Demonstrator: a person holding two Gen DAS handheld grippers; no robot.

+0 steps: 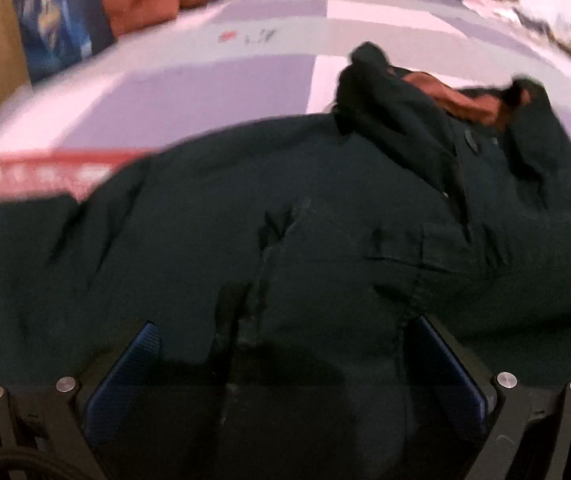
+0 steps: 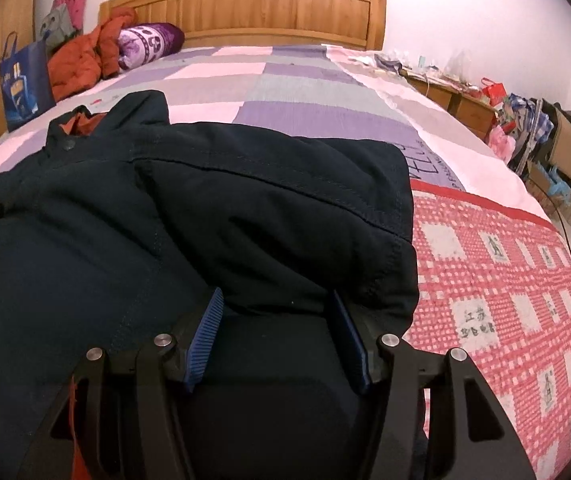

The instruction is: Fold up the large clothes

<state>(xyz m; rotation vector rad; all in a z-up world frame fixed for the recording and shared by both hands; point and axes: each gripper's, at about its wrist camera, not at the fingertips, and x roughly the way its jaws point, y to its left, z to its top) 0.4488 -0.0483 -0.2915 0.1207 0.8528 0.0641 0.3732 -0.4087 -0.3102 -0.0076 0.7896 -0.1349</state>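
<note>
Closest to us, we are holding our right gripper [image 2: 277, 312] low over a big dark jacket [image 2: 205, 208], and its blue pads [image 2: 205, 344] are standing wide apart with a fat fold of the jacket lying between them. The pads are not squeezing the cloth. Our left gripper [image 1: 281, 344] is also hanging just over the jacket [image 1: 285, 220] with its jaws spread wide and nothing pinched between them; that view is blurry.

The jacket is lying spread across the near part of the bed [image 2: 305, 80]. One part is folded over on top — its stitched edge is ending just beside the pink checked blanket [image 2: 505, 280] on the right. The collar [image 1: 457, 100] is sitting at the far end of the jacket, showing an orange lining.

Farther off, we are seeing the purple and pink quilt [image 2: 285, 92] running back to the wooden headboard [image 2: 265, 8]. At the far left a purple pillow [image 2: 149, 44], some orange clothes [image 2: 81, 60] and a blue bag [image 2: 25, 84] are sitting by the bed — on the far right, a messy pile of things [image 2: 525, 120] is lying along the wall
</note>
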